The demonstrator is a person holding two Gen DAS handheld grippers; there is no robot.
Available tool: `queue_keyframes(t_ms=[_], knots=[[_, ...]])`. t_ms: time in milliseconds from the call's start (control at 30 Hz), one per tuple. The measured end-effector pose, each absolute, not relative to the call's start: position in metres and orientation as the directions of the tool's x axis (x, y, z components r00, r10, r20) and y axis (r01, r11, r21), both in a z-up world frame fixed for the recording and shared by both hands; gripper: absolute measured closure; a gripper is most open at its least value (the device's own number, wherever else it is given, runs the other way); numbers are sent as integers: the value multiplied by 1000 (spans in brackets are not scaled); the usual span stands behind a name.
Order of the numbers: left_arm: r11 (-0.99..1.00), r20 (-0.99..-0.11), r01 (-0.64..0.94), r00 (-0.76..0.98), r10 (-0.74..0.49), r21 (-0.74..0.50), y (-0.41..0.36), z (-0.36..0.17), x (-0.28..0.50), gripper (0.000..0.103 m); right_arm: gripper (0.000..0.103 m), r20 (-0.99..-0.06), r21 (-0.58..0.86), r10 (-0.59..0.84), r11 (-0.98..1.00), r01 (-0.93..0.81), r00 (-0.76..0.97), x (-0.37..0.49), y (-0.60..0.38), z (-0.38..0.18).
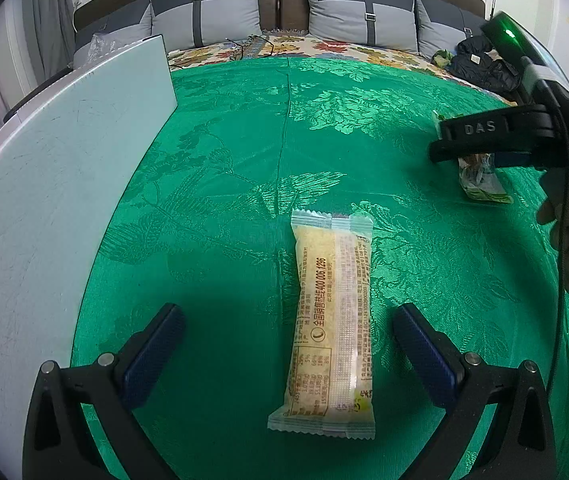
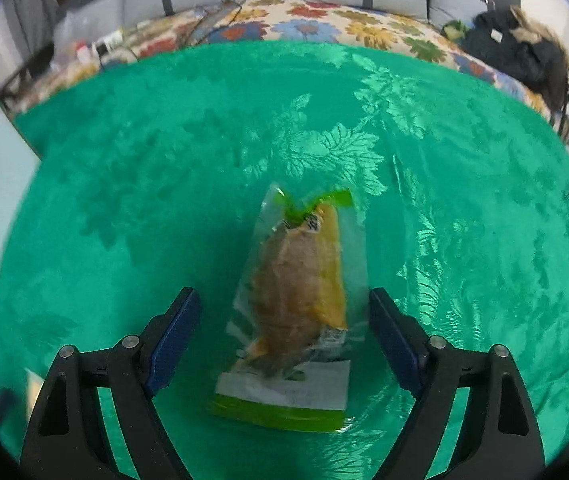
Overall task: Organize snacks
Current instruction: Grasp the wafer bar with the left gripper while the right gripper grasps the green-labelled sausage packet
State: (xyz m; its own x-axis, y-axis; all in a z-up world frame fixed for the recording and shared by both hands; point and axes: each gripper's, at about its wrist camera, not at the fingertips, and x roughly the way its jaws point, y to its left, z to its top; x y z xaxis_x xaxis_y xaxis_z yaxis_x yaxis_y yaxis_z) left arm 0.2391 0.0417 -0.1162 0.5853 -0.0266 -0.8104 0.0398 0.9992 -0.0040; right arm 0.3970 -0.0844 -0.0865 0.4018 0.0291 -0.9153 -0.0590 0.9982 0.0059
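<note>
A long clear-wrapped snack bar (image 1: 332, 320) with pale crumbly filling and printed text lies on the green patterned cloth (image 1: 244, 152). My left gripper (image 1: 288, 320) stands open over its lower half, pads apart from the wrapper. A clear bag with a brown pastry and green trim (image 2: 300, 300) lies on the same cloth; my right gripper (image 2: 284, 308) is open around it, blue pads (image 2: 176, 328) well off the plastic. In the left wrist view that pastry bag (image 1: 482, 178) sits at the right under the right gripper (image 1: 460, 156), held by a hand (image 1: 568, 232).
A pale blue-white board (image 1: 64, 184) covers the left of the cloth. Behind lies a floral bedspread (image 1: 324, 48) with grey pillows (image 1: 364, 12) and a dark jacket (image 1: 484, 64) at the far right. Small bottles and clutter (image 2: 96, 48) sit at the far left.
</note>
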Motion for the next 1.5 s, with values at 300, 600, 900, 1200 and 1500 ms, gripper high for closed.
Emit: queue_keyframes(t_ms=[300,600,900,1200,1500], knots=[[999,-810,40,586,-27,-4,42,-116,239,0,40,-916,110,97,994,12,388,391,-128,-76],[999,-810,41,585,-27,-4,42,-116,239,0,74,-865,339,330,940,-46,378,339,-154,-61],[994,-846,109,529,-63,-6,31,-107,233,36,93,-768,577,536,816,18,350,287,-192,-47],[991,-850,108,512,-125,-81,34,-99,221,81,33,-868,276,328,943,-187,373,272,-156,-31],[956,-810,54,518,-274,-289,71,-81,178,81,61,-938,141,237,928,-345,253,294,-131,-67]])
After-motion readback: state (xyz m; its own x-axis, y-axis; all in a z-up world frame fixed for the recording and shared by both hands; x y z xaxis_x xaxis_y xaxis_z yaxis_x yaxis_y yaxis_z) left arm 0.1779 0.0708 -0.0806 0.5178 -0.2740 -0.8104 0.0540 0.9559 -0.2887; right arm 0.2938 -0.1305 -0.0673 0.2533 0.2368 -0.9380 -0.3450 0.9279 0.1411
